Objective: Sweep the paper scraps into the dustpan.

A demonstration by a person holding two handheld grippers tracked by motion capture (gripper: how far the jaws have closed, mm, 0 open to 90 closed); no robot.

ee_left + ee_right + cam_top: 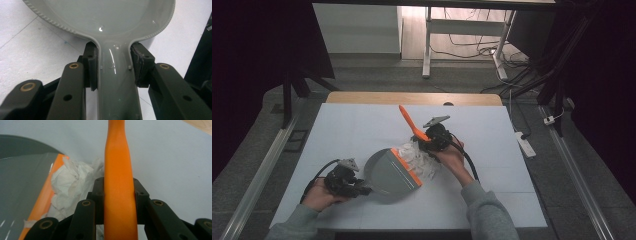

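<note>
left gripper (113,68) clamps grey dustpan (389,175) handle | right gripper (119,195) clamps orange brush handle (118,182), bristles hidden | crumpled paper (419,157) at dustpan lip, partly hidden

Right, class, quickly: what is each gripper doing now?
Left gripper: shut on the grey dustpan handle.
Right gripper: shut on the orange brush handle.

Even overhead light falls on the pale table (362,130) in the high view, its surroundings sinking into darkness; glare streaks the grey dustpan (107,15); the orange handle (118,182) sits close and soft-focused; corners look soft.
</note>
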